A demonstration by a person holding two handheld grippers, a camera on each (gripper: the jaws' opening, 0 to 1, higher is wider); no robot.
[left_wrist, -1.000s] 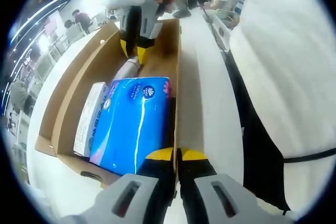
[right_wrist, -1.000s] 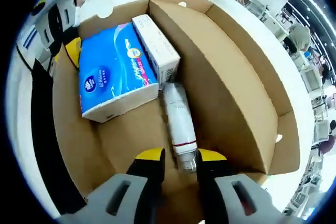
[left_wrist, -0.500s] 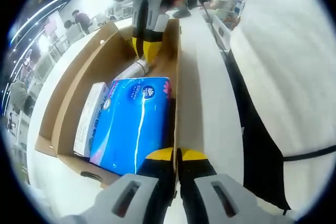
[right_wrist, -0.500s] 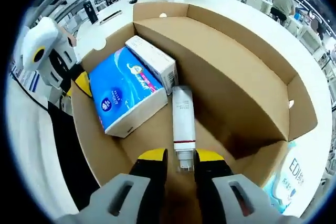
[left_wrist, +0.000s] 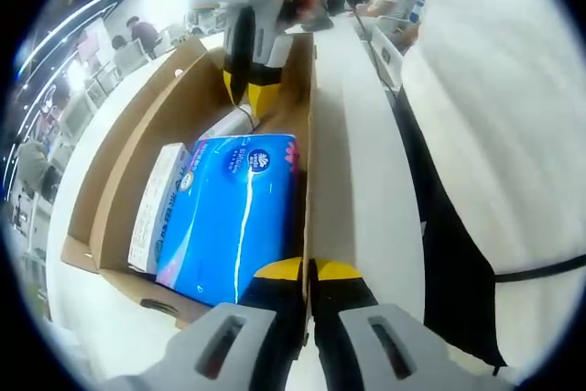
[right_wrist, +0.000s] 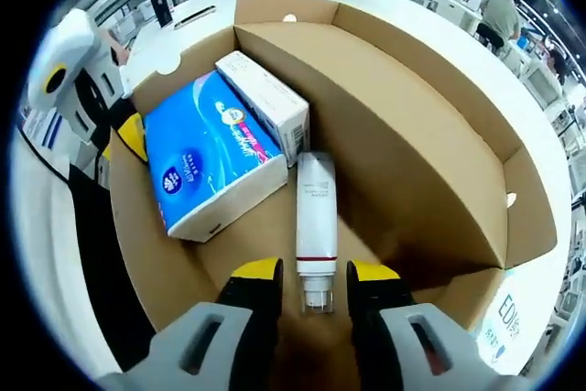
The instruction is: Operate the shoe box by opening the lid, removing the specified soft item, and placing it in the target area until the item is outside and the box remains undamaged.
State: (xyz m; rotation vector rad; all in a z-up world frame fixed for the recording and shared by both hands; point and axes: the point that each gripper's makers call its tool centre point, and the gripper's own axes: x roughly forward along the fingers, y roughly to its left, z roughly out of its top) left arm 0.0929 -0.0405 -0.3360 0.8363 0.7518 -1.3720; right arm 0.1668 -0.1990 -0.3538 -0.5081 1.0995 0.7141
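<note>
**A:** What's in the shoe box (right_wrist: 430, 125) right now?

**B:** The lid's open. A blue tissue pack (right_wrist: 206, 157) lies flat inside, a small white carton (right_wrist: 265, 98) right beside it, and a white tube (right_wrist: 314, 217) on the box floor next to both.

**A:** And the grippers?

**B:** The right gripper (right_wrist: 314, 274) has its yellow tips spread either side of the tube's cap, not squeezing. The left gripper (left_wrist: 308, 270) is pinched onto the box's near wall, by the tissue pack.

blue tissue pack (right_wrist: 209, 164) and small carton (right_wrist: 267, 103) crowd the shoe box's (right_wrist: 430, 144) far end.
</note>
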